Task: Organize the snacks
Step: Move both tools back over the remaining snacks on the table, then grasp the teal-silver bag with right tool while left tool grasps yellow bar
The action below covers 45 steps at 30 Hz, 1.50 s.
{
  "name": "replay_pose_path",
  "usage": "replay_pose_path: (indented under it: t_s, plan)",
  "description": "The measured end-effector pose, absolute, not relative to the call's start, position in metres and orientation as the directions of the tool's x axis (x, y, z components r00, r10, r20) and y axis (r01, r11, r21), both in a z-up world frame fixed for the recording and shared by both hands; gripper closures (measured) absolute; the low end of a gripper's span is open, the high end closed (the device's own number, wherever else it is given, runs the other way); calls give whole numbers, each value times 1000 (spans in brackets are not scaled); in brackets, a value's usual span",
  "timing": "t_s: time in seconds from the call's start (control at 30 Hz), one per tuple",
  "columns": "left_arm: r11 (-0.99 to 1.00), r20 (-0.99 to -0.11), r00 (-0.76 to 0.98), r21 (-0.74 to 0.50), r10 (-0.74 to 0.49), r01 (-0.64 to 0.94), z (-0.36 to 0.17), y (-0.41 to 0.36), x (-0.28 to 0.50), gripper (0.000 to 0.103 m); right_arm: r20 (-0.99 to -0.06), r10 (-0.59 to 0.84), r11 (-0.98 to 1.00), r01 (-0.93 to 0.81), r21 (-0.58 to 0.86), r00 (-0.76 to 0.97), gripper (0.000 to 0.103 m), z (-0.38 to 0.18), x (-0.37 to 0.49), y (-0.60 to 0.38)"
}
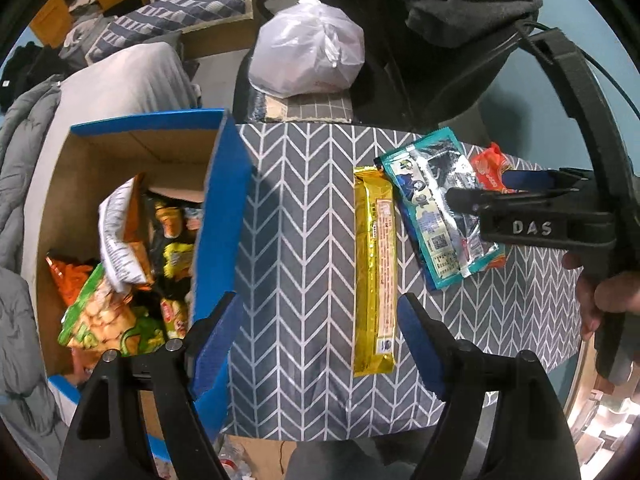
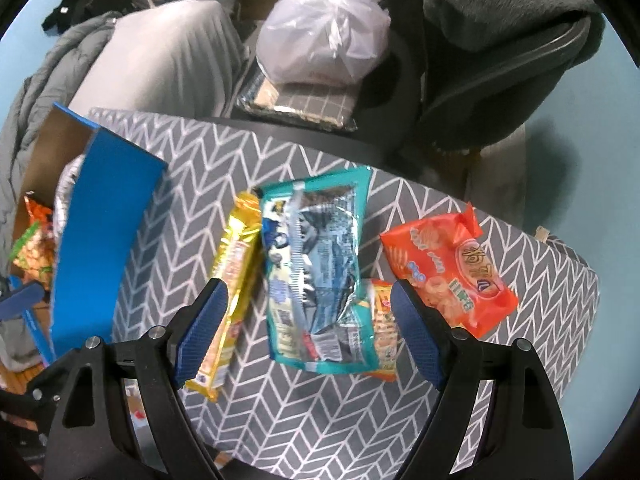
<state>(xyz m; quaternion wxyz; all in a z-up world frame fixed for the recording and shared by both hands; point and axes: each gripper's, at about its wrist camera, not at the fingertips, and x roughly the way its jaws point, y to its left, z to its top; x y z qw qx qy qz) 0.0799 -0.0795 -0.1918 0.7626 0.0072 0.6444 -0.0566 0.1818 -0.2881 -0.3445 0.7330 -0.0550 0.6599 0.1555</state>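
A grey chevron-patterned surface [image 1: 304, 240] holds a long gold packet [image 1: 374, 272], a teal packet [image 1: 436, 208] and an orange packet [image 1: 490, 166]. My left gripper [image 1: 320, 344] hangs open above the surface; the gold packet's near end lies just inside its right finger. My right gripper [image 2: 310, 324] is open and straddles the teal packet [image 2: 316, 264] without its pads touching it. To its sides lie the gold packet [image 2: 236, 280] and the orange packet [image 2: 448, 268]. A smaller orange packet [image 2: 384, 332] peeks from under the teal one. The blue cardboard box [image 1: 224, 200] on the left holds several snack bags.
A white plastic bag [image 1: 308, 56] sits on a checked cushion behind the surface. A dark fleece [image 1: 460, 0] is draped over a chair at the back right. Grey padded clothing [image 1: 24, 184] lies left of the box. A person's hand [image 1: 604, 296] holds the right gripper's handle.
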Motion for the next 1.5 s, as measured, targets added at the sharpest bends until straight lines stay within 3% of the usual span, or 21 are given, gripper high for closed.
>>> replay_pose_path:
  t_s: [0.4,0.6,0.9,0.97,1.07,1.1,1.13,1.5]
  plan:
    - [992,-992,110,-54,-67,117,-236,-101,105,23,-996,93,941,-328,86,7,20,-391,193,-273]
    - [990,-995,104,11,-4,143,-253,-107,111,22,-999,48,934,-355,49,-13,20,-412,195,-263]
    - [992,-997,68,-34,-42,121,-261,-108,114,22,-1000,0,922,-386,6,-17,21,-435,193,-252]
    - [992,-997,61,-41,-48,124,-262,-109,114,22,-1000,14,922,-386,18,-15,24,-437,193,-252]
    - [991,-997,53,-57,-64,123,-264,-110,115,22,-999,36,914,-404,35,-5,50,-434,187,-253]
    - [991,-996,49,-62,-68,122,-265,-110,116,22,-999,44,911,-410,39,3,65,-431,184,-254]
    - [990,-996,45,-69,-75,122,-266,-111,116,22,-999,48,912,-408,40,9,71,-429,185,-255]
    - [986,-993,-7,-121,-121,117,-286,-132,123,22,-981,185,946,-280,161,61,74,-393,177,-305]
